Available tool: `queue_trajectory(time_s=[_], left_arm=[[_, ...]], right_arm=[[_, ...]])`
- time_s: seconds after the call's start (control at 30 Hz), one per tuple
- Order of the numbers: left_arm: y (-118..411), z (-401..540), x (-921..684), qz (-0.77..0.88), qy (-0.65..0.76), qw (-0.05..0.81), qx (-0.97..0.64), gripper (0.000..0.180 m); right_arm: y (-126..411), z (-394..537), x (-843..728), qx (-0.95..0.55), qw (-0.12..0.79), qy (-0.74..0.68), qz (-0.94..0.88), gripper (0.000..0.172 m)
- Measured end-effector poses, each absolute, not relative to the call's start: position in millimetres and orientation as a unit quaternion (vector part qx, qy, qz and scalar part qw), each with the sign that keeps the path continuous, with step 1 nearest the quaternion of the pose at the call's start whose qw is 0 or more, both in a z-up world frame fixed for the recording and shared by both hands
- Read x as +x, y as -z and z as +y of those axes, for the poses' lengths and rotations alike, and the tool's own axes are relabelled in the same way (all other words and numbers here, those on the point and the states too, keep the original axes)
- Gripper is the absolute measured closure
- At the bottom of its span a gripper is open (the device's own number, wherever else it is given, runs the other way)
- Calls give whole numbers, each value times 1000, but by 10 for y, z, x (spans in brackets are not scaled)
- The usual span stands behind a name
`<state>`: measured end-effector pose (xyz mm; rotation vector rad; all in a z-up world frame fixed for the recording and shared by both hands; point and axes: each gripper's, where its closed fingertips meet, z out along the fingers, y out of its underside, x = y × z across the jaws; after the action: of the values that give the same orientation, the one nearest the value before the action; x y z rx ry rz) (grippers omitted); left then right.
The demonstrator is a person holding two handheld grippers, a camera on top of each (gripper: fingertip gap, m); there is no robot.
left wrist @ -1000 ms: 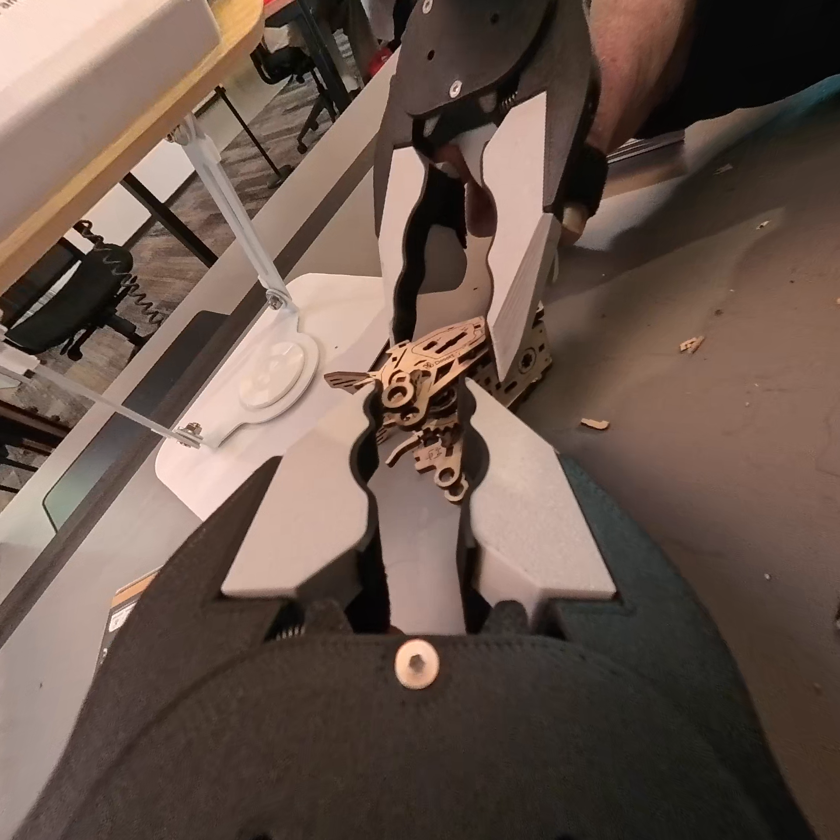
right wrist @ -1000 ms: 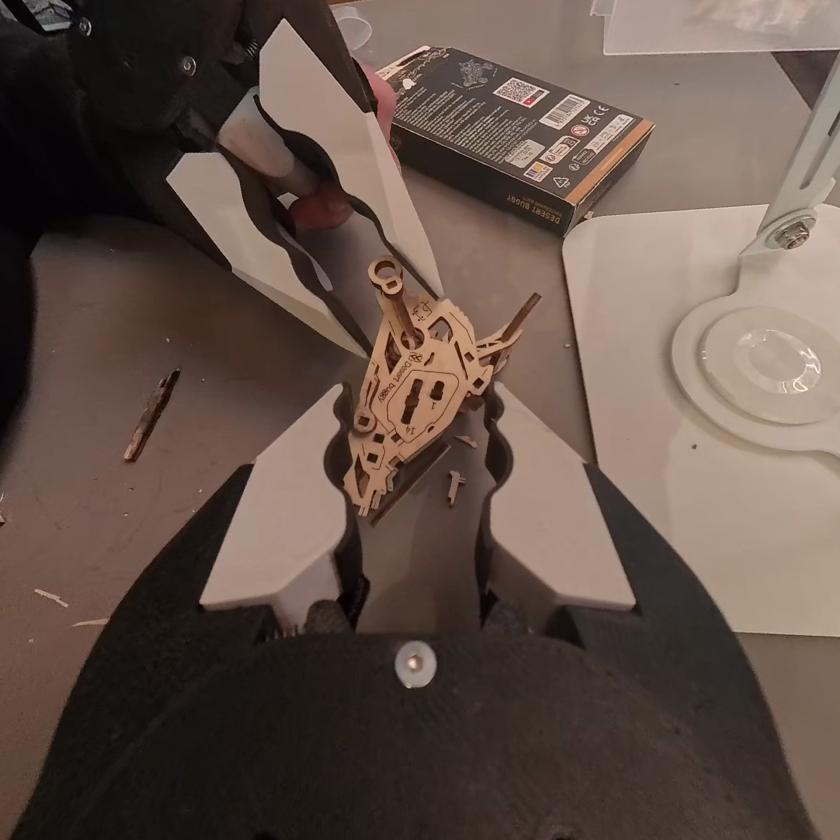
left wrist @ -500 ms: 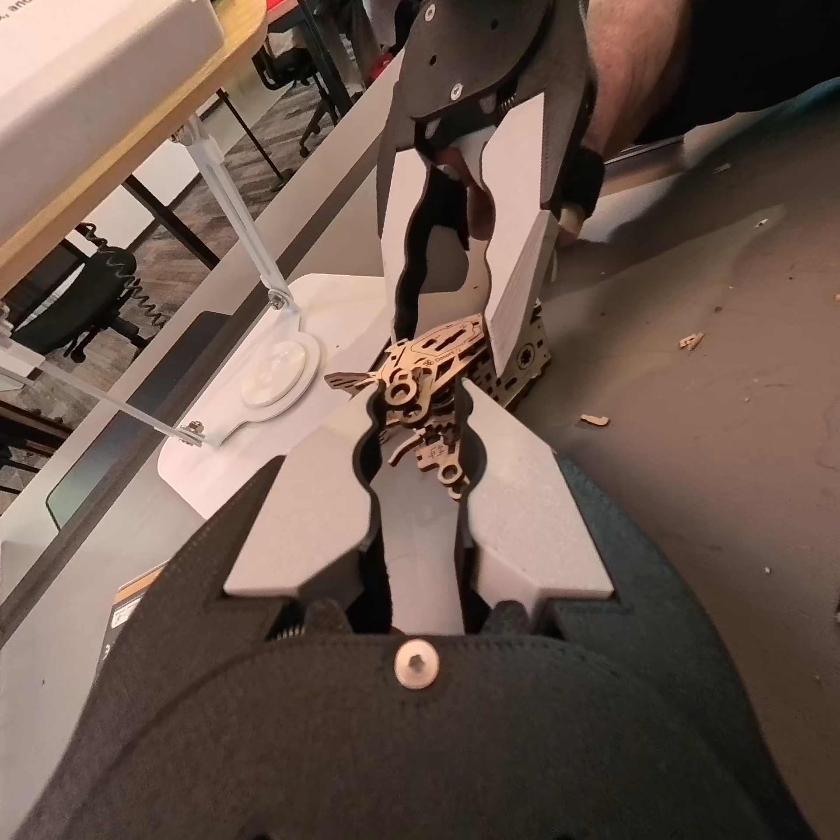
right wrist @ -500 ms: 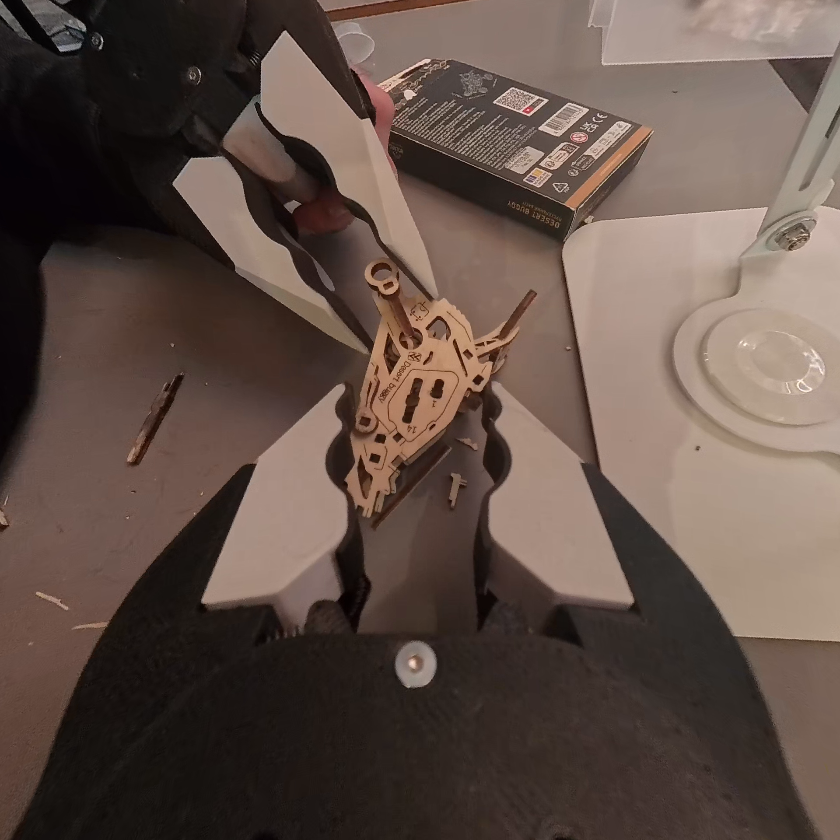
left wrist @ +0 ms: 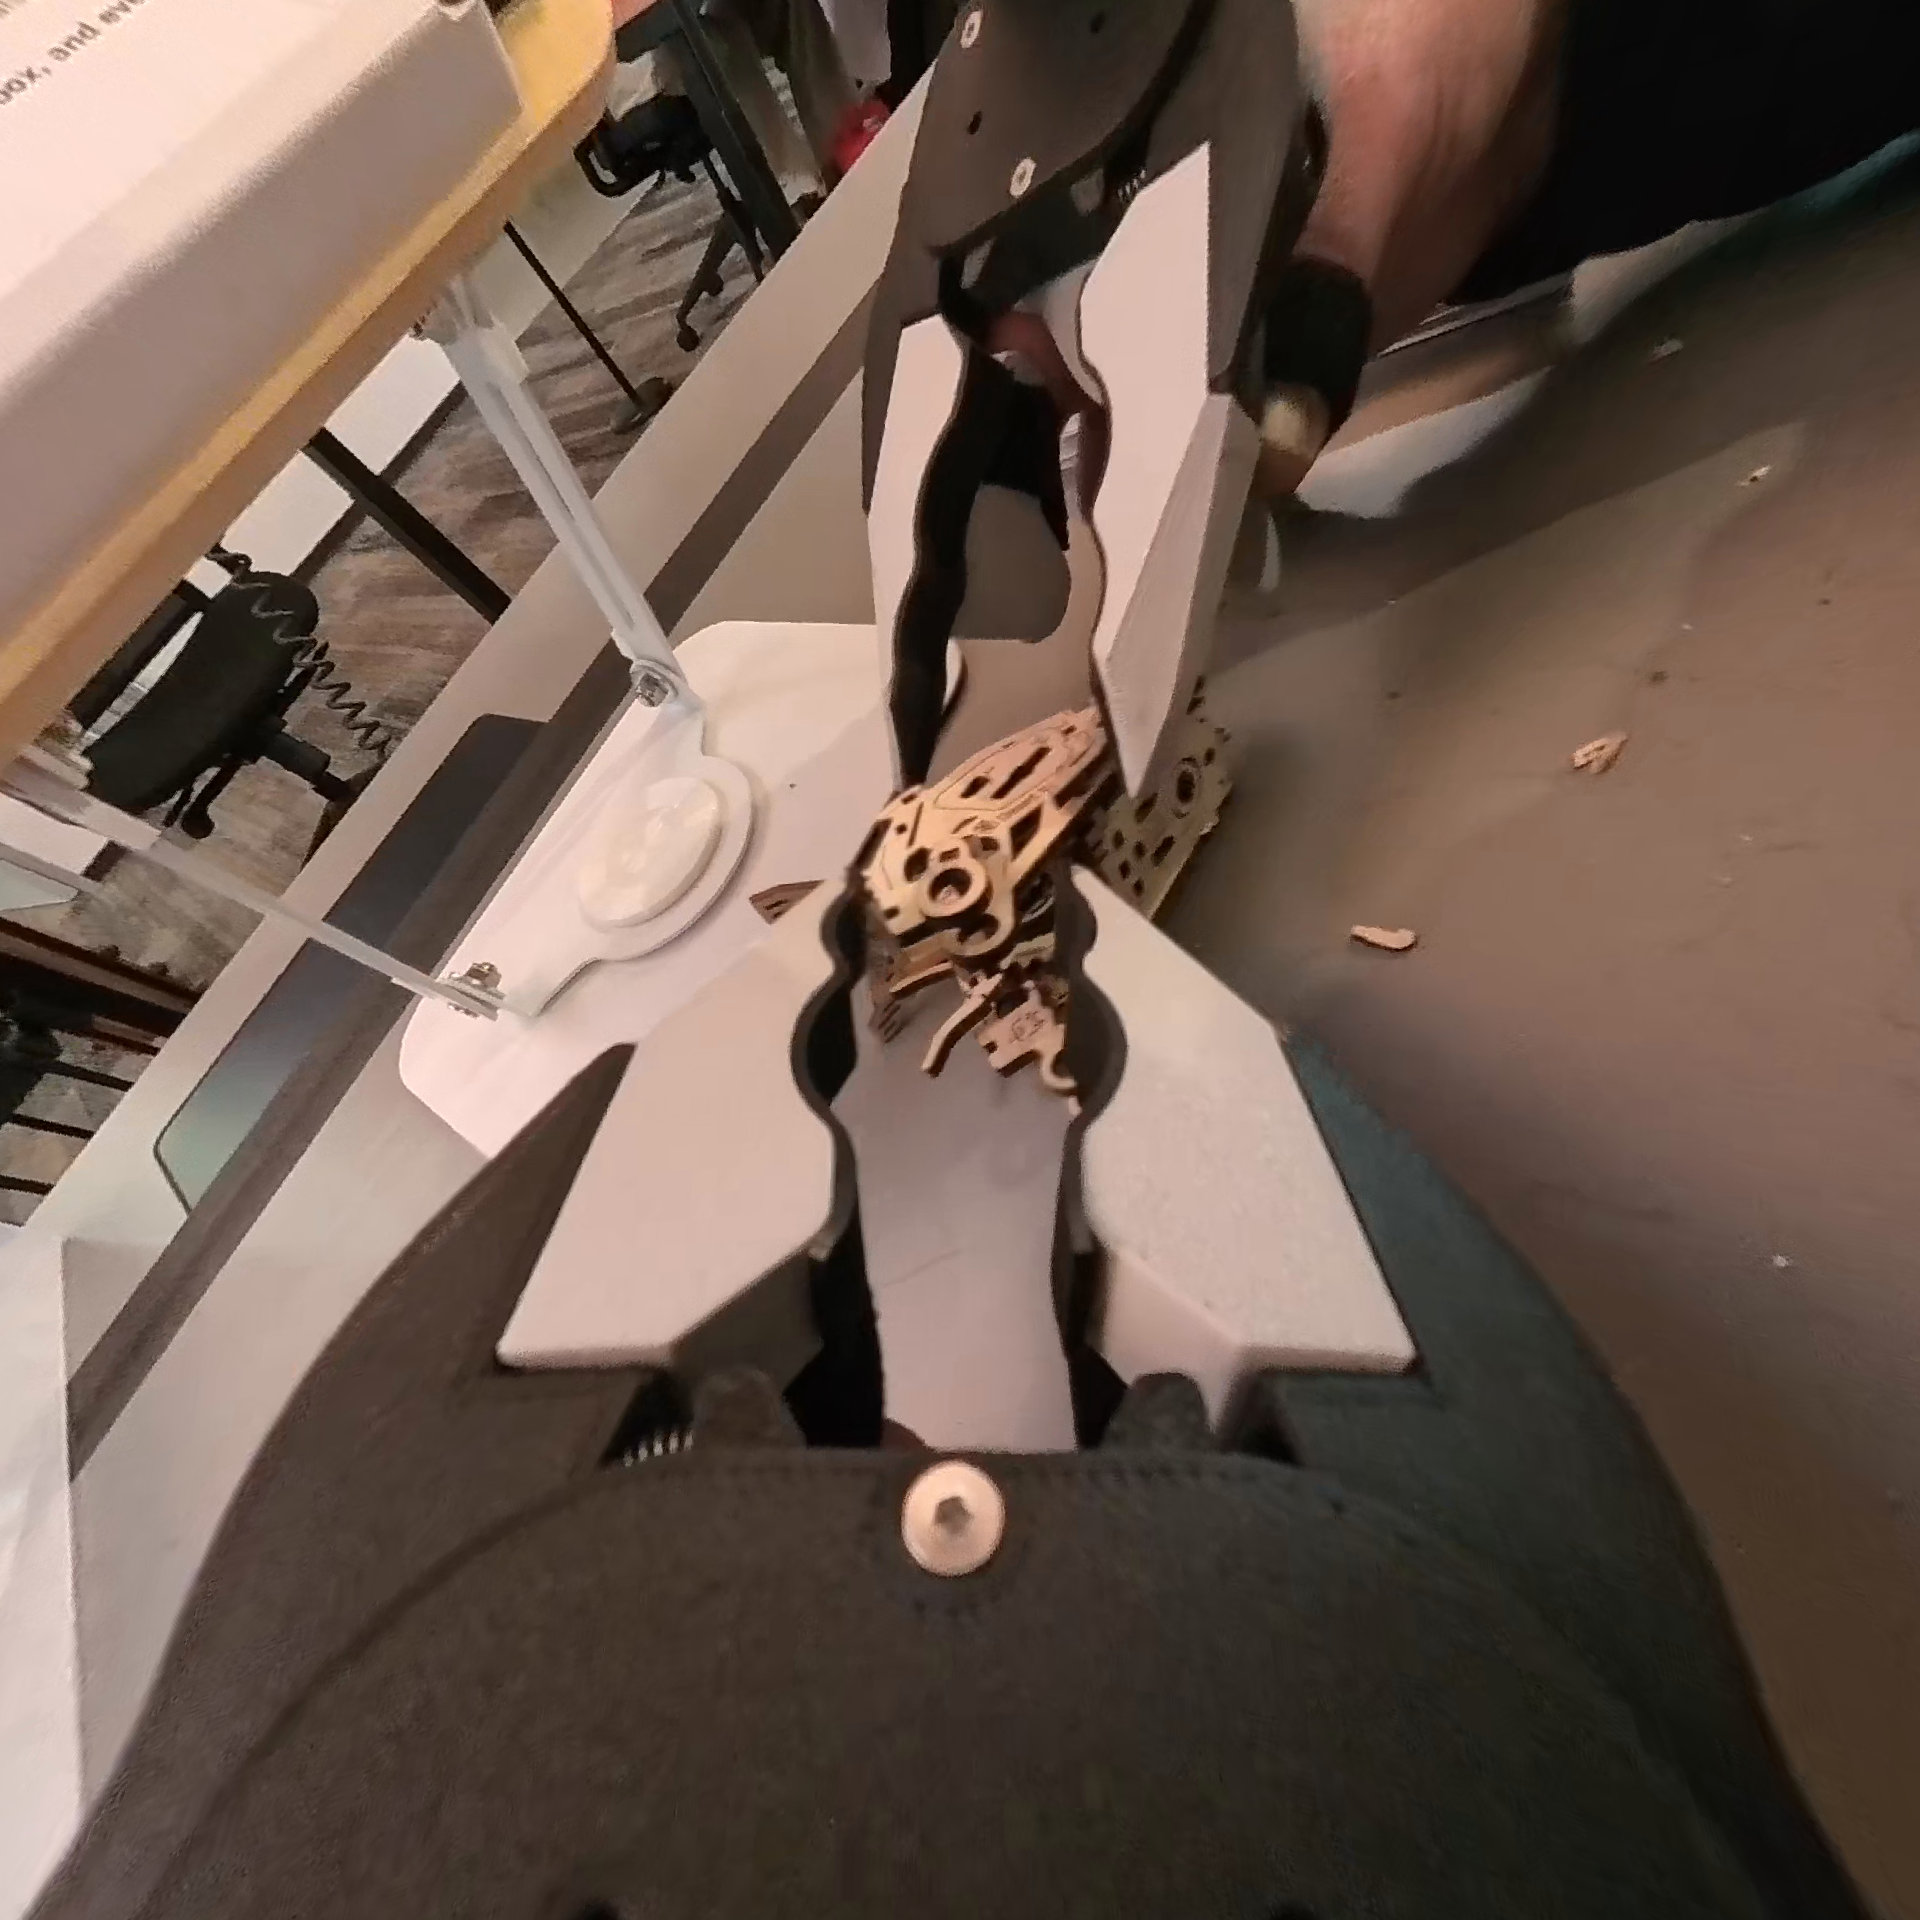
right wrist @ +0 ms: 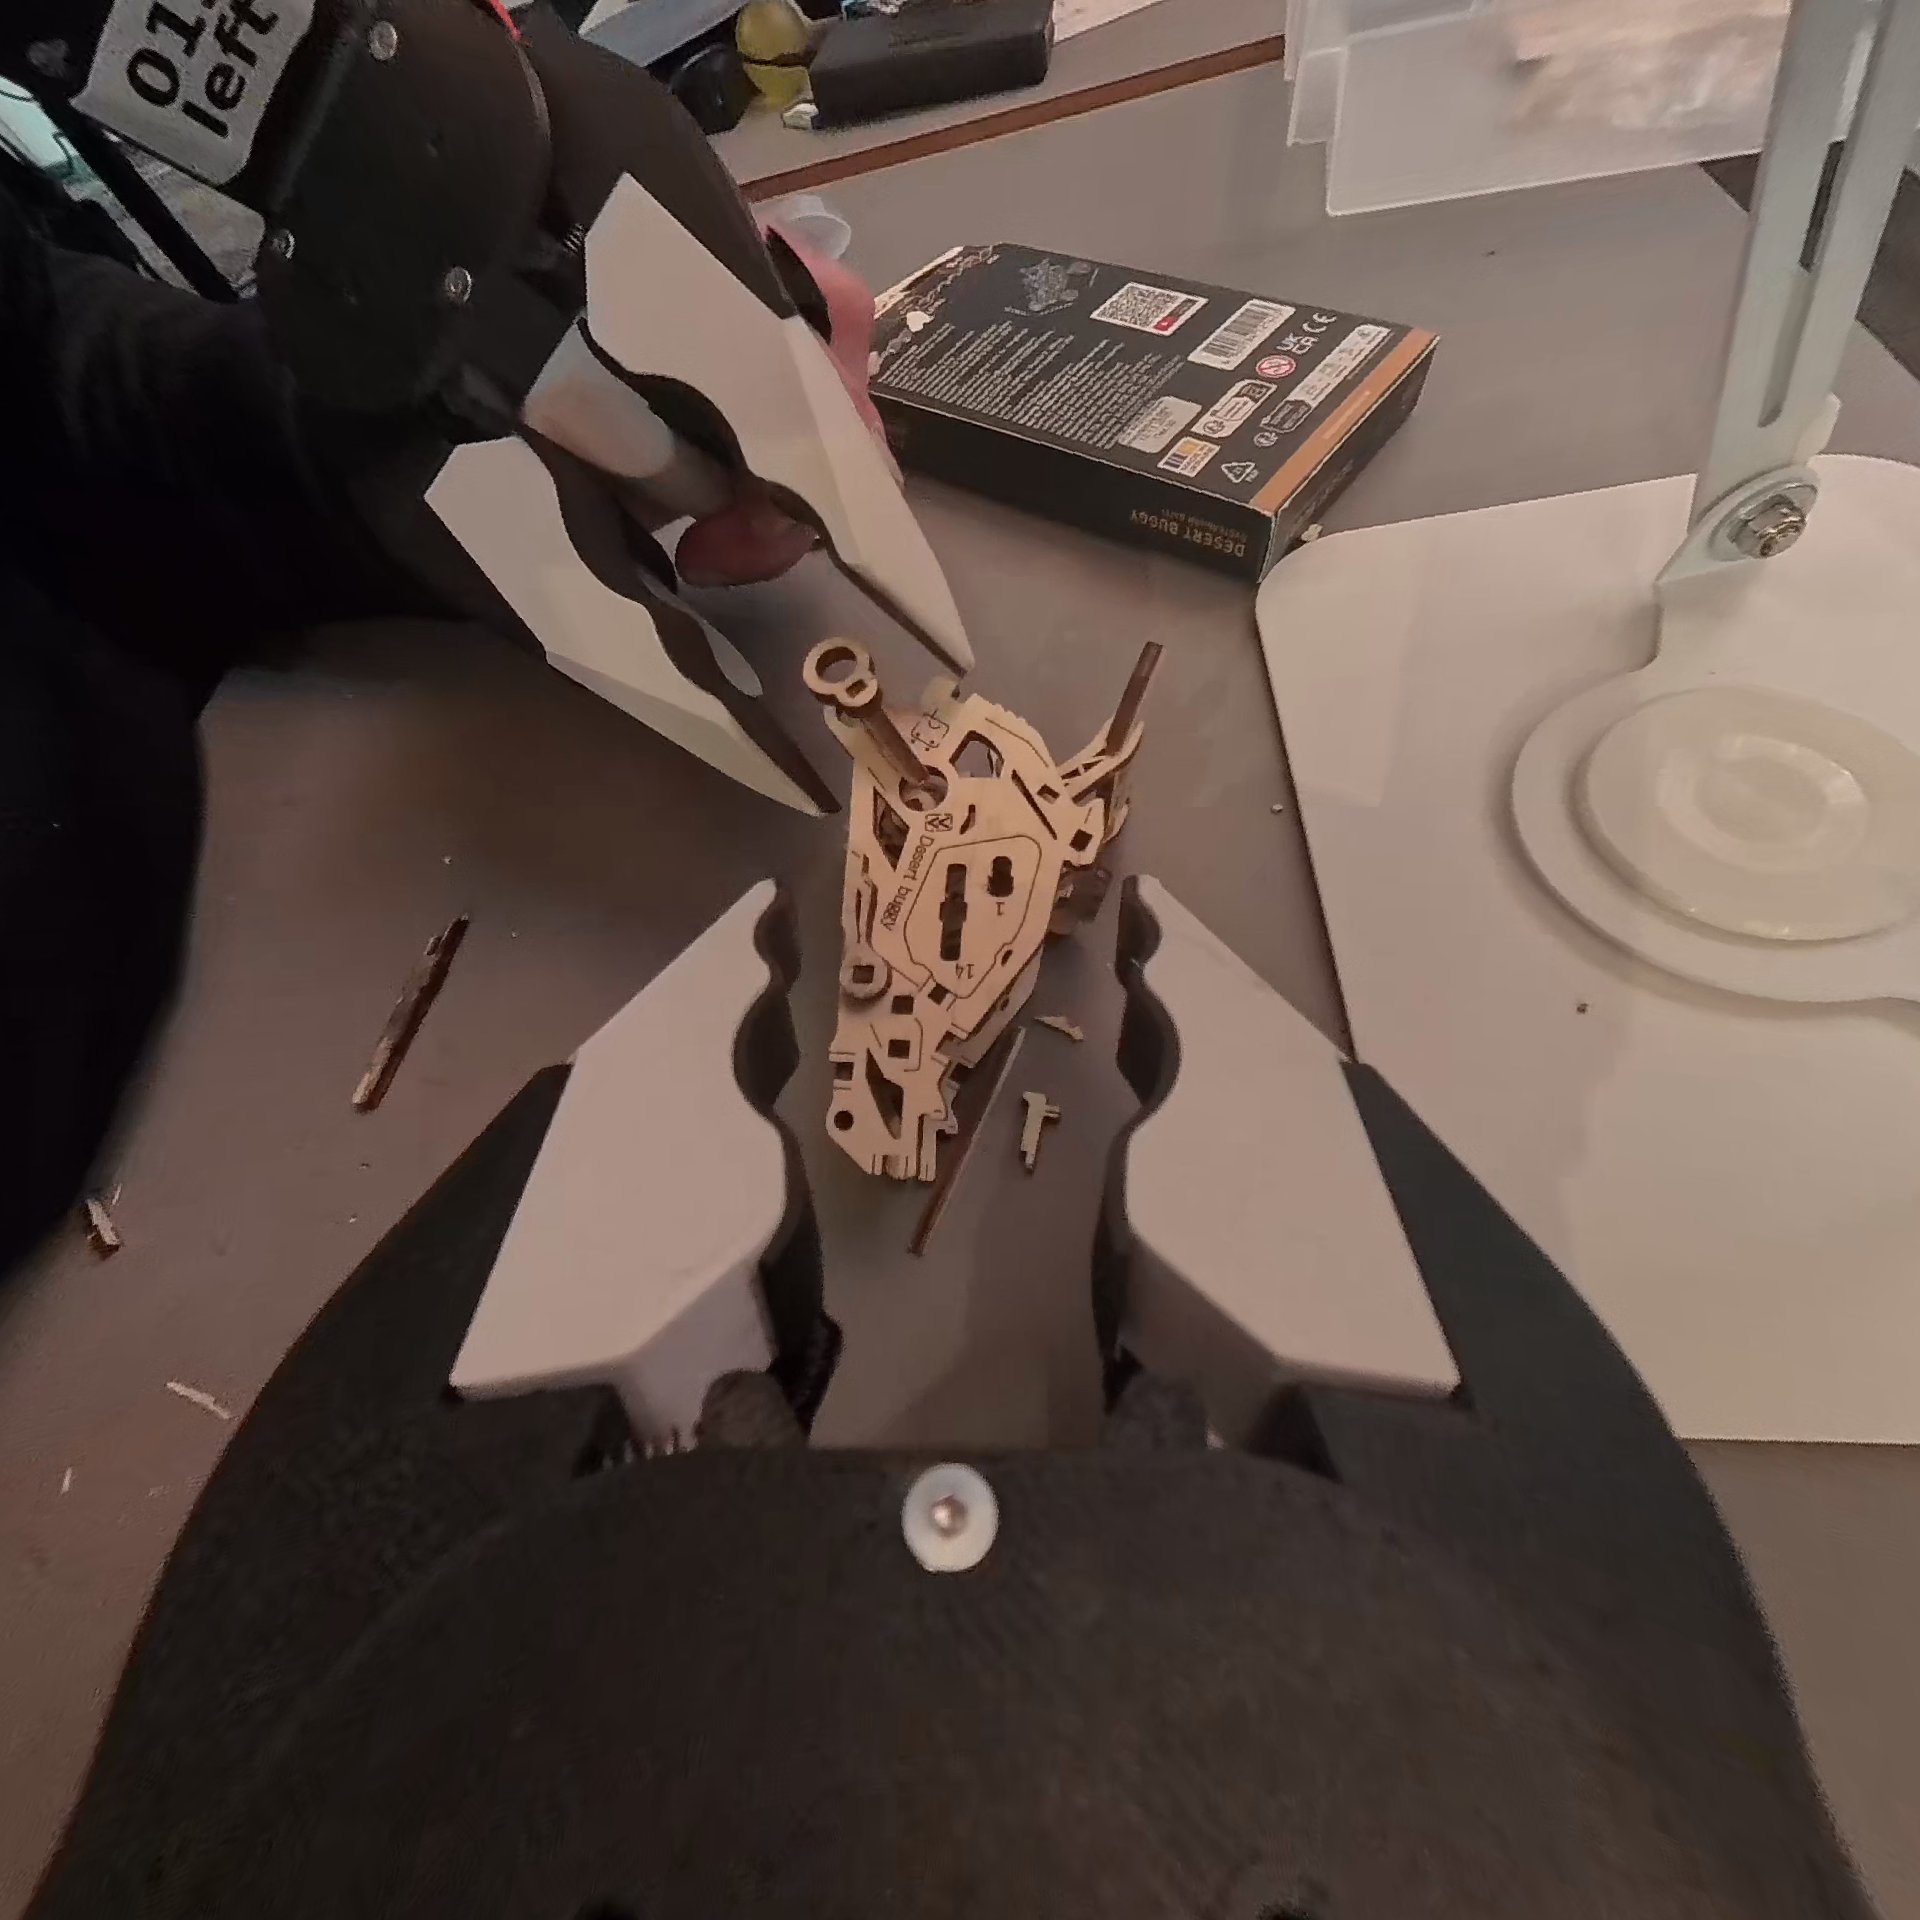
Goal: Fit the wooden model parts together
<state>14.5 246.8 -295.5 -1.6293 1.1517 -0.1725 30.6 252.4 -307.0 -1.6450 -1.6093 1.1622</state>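
The wooden model (right wrist: 956, 904), a light laser-cut buggy body with a small key (right wrist: 836, 670) standing out of its far end, lies tilted on the grey table (right wrist: 520, 1039). My right gripper (right wrist: 951, 894) is open around its middle, with a clear gap at each pad. My left gripper (right wrist: 894, 738) comes in from the upper left and straddles the key end, and its lower fingertip (right wrist: 821, 800) stands just off the plate. In the left wrist view the model (left wrist: 966, 831) sits between my left gripper's tips (left wrist: 961, 894), and the right gripper (left wrist: 1023, 769) reaches down from above.
A black product box (right wrist: 1153, 405) lies behind the model. A white stand base (right wrist: 1558, 935) with a round disc is on the right and also shows in the left wrist view (left wrist: 665, 831). Wood scraps (right wrist: 410, 1008) (left wrist: 1382, 938) lie around. The table edge runs along the left (left wrist: 623, 499). Left and right tips are no more than a few centimetres apart.
Both grippers squeezed the model slightly, then widened. The right pads, which touched the model's sides before, now stand off it. The model has stayed in nearly the same place.
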Motion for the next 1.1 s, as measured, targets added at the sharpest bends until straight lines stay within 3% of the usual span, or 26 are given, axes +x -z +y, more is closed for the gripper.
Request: queue_trajectory(time_s=[0.17,0.83,1.07,1.1], left_arm=[[3068,2495,159,503,47,524,-686,132],[3062,2520,153,504,44,536,-675,142],[3056,2548,136,503,39,537,-676,143],[3043,2566,121,500,33,541,-676,149]], right_arm=[[3121,2491,263,-611,279,-425,-606,111],[3090,2531,253,-608,300,-414,-607,114],[3055,2570,255,-606,316,-413,-602,127],[3088,2558,254,-608,311,-411,-604,129]])
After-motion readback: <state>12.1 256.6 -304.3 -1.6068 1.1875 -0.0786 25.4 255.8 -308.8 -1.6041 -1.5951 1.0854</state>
